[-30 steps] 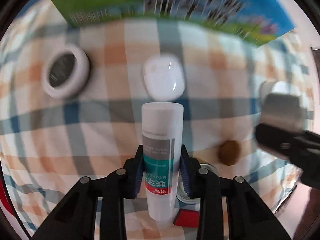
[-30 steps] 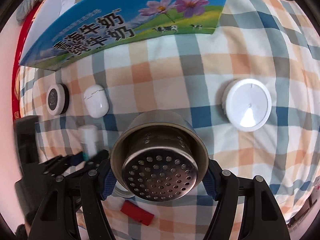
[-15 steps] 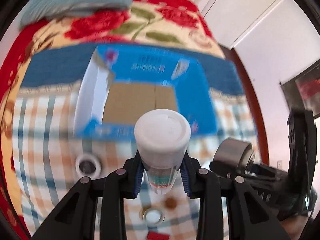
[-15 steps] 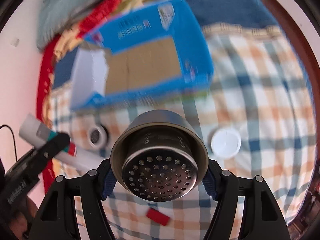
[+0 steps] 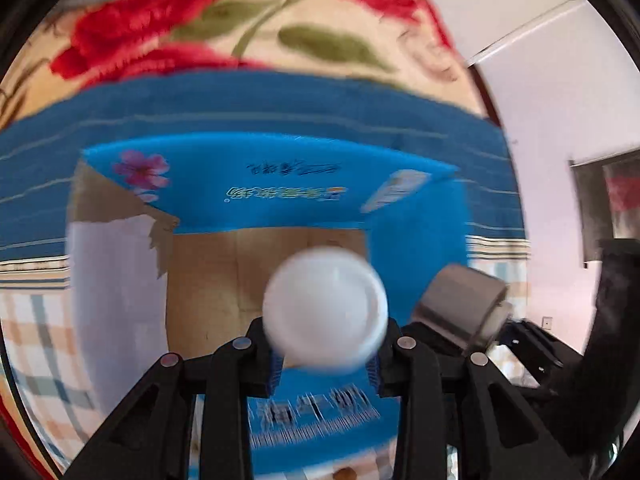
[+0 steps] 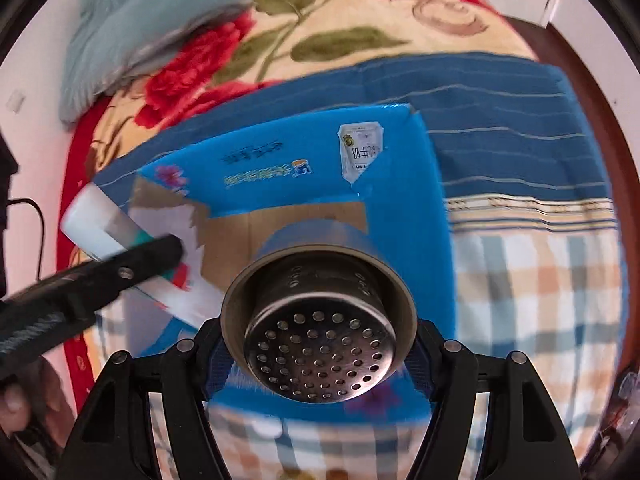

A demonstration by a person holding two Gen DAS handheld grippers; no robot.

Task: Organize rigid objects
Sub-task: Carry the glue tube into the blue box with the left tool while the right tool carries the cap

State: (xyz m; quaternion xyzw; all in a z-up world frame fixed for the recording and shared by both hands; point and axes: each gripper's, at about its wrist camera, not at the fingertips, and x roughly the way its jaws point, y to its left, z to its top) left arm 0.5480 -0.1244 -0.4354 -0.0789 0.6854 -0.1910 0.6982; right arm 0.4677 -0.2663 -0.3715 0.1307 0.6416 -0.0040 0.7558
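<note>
My left gripper (image 5: 324,354) is shut on a white tube (image 5: 325,307), its round cap pointing at the camera. It hangs over the open blue milk carton box (image 5: 296,196) with a brown cardboard floor. My right gripper (image 6: 318,354) is shut on a perforated steel strainer cup (image 6: 320,344), also held above the box (image 6: 280,160). The strainer cup also shows in the left wrist view (image 5: 464,306) at right. The tube (image 6: 100,236) and left gripper also show in the right wrist view at left.
The box lies on a checked orange-and-blue cloth (image 6: 540,280) on a bed. Behind it are a blue striped sheet (image 6: 500,120), a red floral blanket (image 6: 320,20) and a grey pillow (image 6: 152,12). A white wall and door are at right (image 5: 560,80).
Both grippers have lifted from the checked cloth and moved forward over the open box, each still holding its object. The small items on the cloth have dropped out of view.
</note>
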